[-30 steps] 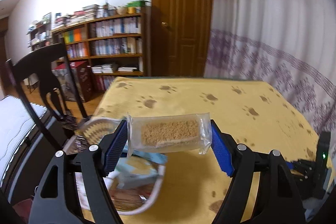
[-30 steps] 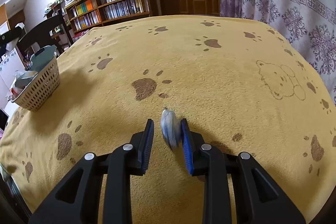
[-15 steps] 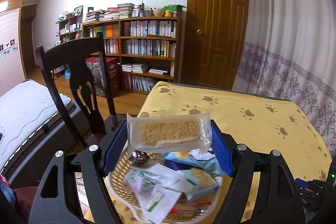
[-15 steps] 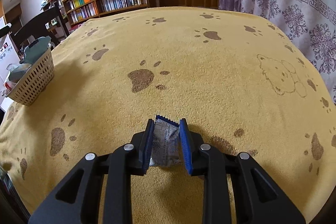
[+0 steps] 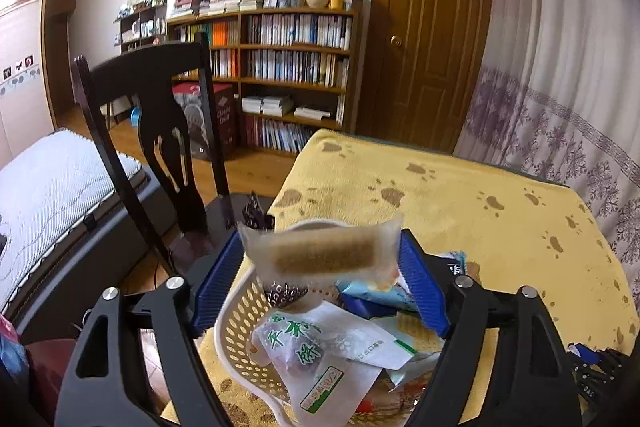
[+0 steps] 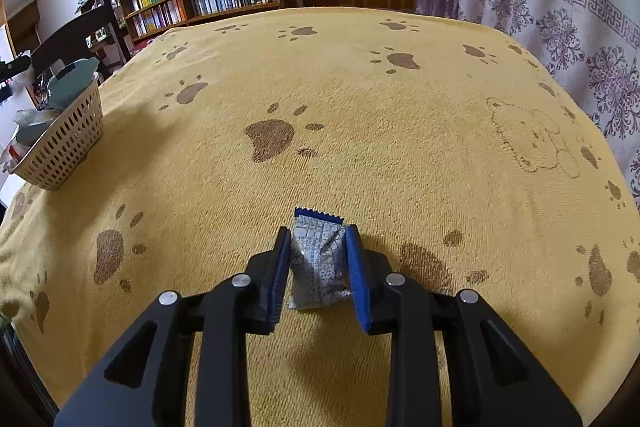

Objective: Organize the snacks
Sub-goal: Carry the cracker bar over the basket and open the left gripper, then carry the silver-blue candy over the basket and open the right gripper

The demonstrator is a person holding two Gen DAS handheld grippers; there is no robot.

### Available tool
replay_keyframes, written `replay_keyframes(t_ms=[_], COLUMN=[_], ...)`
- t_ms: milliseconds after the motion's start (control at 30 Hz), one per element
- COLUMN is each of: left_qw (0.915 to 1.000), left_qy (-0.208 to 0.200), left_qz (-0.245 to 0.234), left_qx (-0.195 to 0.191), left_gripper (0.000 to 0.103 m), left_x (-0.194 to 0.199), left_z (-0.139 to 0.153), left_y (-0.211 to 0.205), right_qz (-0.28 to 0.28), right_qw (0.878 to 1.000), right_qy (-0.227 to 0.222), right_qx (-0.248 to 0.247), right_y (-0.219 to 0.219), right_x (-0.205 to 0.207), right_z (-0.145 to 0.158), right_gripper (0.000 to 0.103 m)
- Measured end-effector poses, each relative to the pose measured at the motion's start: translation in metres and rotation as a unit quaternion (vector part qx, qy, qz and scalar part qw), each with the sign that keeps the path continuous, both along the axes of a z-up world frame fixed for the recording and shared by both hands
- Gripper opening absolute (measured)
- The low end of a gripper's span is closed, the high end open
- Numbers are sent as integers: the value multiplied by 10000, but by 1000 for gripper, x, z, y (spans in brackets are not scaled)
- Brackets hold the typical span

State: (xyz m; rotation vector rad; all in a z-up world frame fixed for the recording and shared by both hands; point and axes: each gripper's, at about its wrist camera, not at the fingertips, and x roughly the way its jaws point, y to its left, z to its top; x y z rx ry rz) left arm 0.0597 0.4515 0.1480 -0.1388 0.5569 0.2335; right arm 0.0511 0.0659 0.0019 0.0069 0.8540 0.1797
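A clear packet with a brown cracker bar [image 5: 324, 255] spans the blue pads of my left gripper [image 5: 320, 251]. The packet looks blurred and tipped, and it hangs just above a white perforated basket [image 5: 234, 331] that holds several wrapped snacks. Over on the yellow paw-print cloth [image 6: 360, 107], my right gripper [image 6: 318, 259] is shut on a small blue-and-white wrapped snack [image 6: 316, 263], low at the cloth near its front edge. From the right wrist view the same basket [image 6: 60, 147] stands at the table's far left edge.
A dark wooden chair [image 5: 160, 147] stands just left of the basket, with a bed [image 5: 48, 187] beyond it. A black device [image 5: 592, 371] lies on the cloth at the lower right. Bookshelves [image 5: 288, 67], a door and a curtain lie behind the table.
The left gripper has swung left over the basket, and its cracker packet has now tipped and blurred. The right gripper's jaws have closed onto the blue-and-white snack.
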Motion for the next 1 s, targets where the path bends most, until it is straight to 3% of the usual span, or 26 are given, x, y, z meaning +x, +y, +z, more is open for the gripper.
replay_keyframes(t_ms=[167,300,433,533,667,1000], left_qw=[9999,9998,9997,9995,9993,9983], left_qy=[-93,-154,-215,-271,-325,-572], left_qz=[-34,-59,-87,-113,-119,84], left_qx=[40,73,103,121,138,3], left_gripper=[86,86,86,86,86,86], left_x=[-6,-9,-13,-16,-18,-31], left_z=[5,8,12,15,18,30], left_y=[-2,-5,-9,-12,-14,2], right_qz=[51,171,181,150,65,401], right_qw=[10000,9999,9998,9999,9998,9985], right_qy=[-2,-13,-28,-37,-85,-367], right_qx=[26,21,-33,-50,-165,-30], right_y=[-1,2,5,6,7,31], right_x=[-5,-10,-11,-12,-14,-13], right_z=[0,0,1,1,2,31], right_gripper=[30,42,42,40,26,25])
